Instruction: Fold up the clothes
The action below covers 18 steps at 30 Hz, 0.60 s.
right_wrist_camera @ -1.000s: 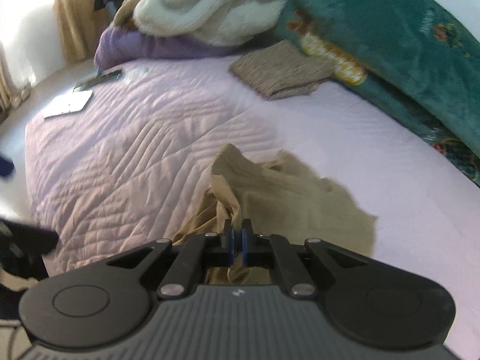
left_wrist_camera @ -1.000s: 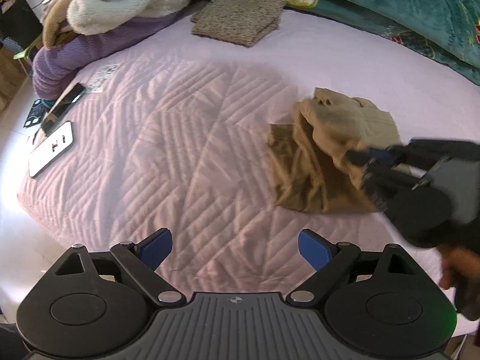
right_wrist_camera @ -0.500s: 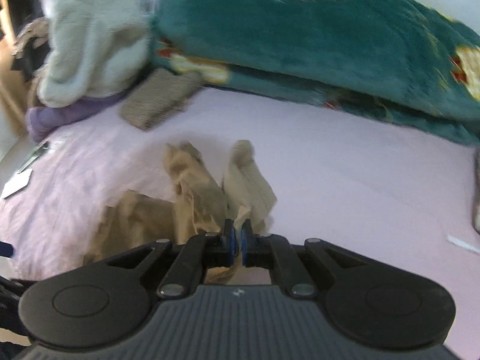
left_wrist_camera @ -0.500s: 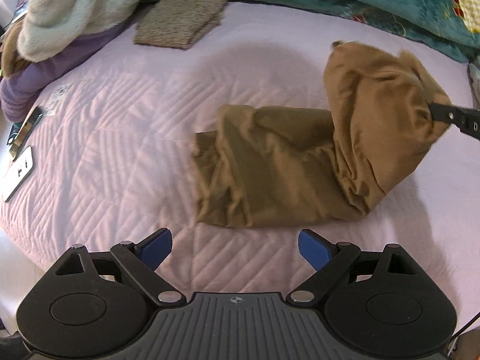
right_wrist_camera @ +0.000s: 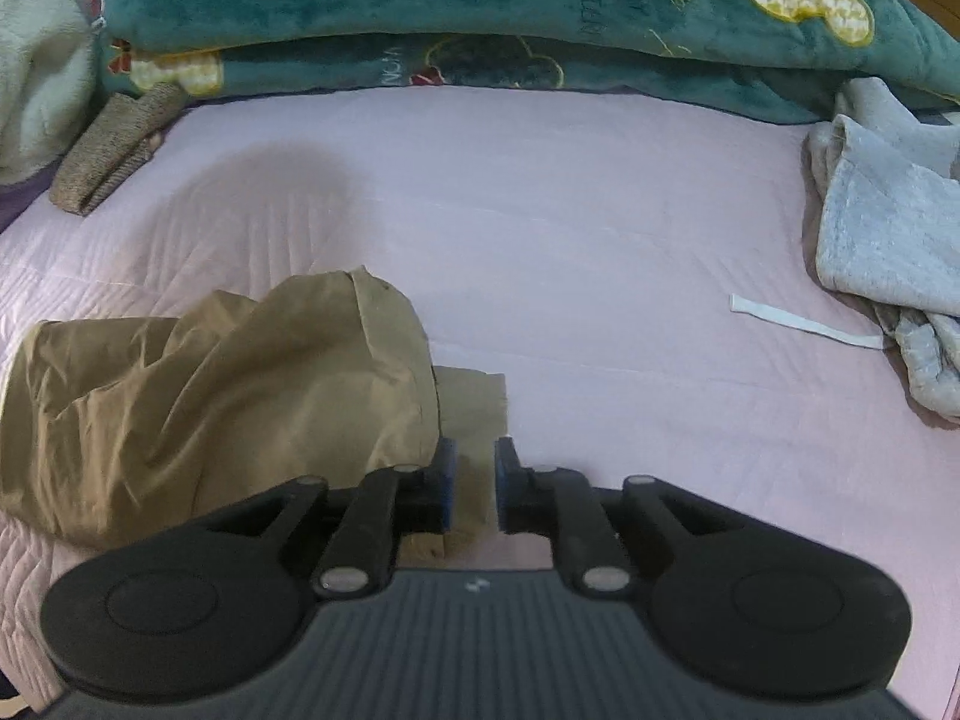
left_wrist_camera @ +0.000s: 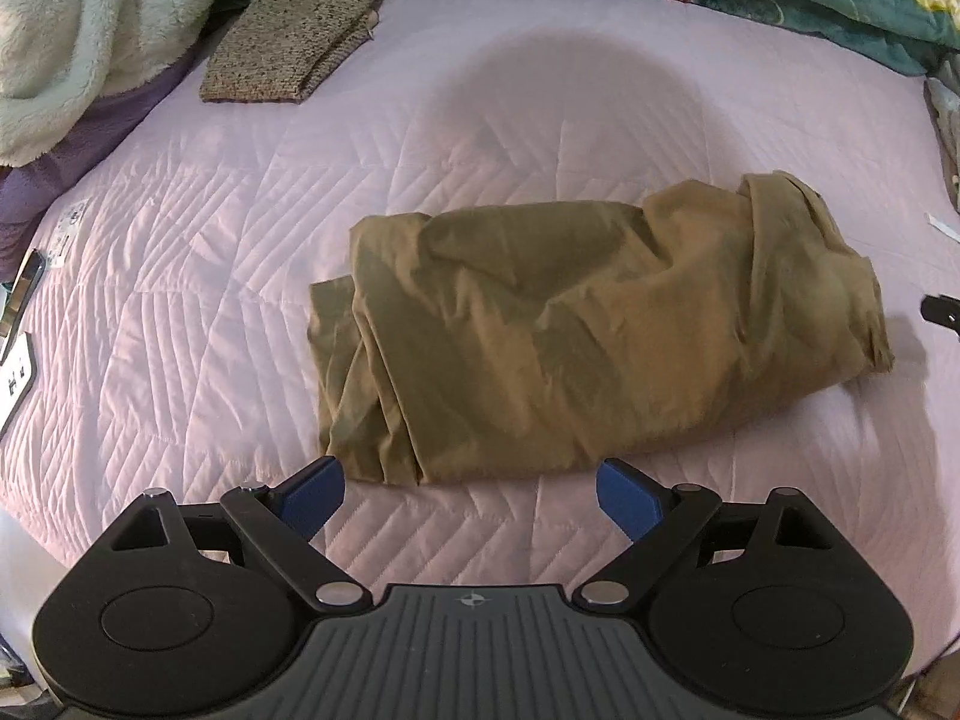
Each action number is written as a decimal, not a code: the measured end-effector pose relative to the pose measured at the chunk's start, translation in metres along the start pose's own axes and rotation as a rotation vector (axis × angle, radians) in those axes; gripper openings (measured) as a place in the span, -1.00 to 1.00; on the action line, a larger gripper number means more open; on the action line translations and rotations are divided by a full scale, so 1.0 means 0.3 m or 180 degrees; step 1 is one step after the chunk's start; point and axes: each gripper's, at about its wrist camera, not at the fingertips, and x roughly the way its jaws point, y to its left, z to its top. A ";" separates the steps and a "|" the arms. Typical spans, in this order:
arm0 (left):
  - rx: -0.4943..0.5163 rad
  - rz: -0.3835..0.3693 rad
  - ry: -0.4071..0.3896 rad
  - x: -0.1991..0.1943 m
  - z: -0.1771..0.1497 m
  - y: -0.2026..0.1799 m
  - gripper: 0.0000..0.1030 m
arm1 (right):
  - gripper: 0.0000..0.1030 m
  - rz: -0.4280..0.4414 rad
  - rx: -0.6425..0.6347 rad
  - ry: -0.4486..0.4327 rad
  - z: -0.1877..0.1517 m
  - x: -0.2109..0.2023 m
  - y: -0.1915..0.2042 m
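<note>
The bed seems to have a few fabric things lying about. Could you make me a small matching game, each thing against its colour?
Things:
1. garment nearest both grippers
2. folded knit piece at the far left of the bed
3. sweatshirt at the right edge
4. blanket along the head of the bed

Colours:
A. light grey
B. dark green with yellow and red patterns
C. tan brown
D. speckled brown and beige

Pairs: 1-C, 2-D, 3-A, 4-B
</note>
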 end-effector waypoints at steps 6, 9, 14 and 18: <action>-0.0161 -0.0014 -0.0081 0.055 0.095 0.077 0.79 | 0.38 0.0254 -0.0304 -0.0241 0.100 0.006 0.102; -0.0301 -0.0029 -0.0111 0.110 0.164 0.123 0.79 | 0.46 0.0407 -0.0442 -0.0197 0.168 0.066 0.162; -0.0475 -0.0032 -0.0166 0.216 0.290 0.187 0.79 | 0.46 0.0539 -0.0547 -0.0034 0.259 0.184 0.207; -0.0520 -0.0056 -0.0167 0.292 0.372 0.206 0.79 | 0.46 0.0546 -0.0496 0.0081 0.293 0.257 0.199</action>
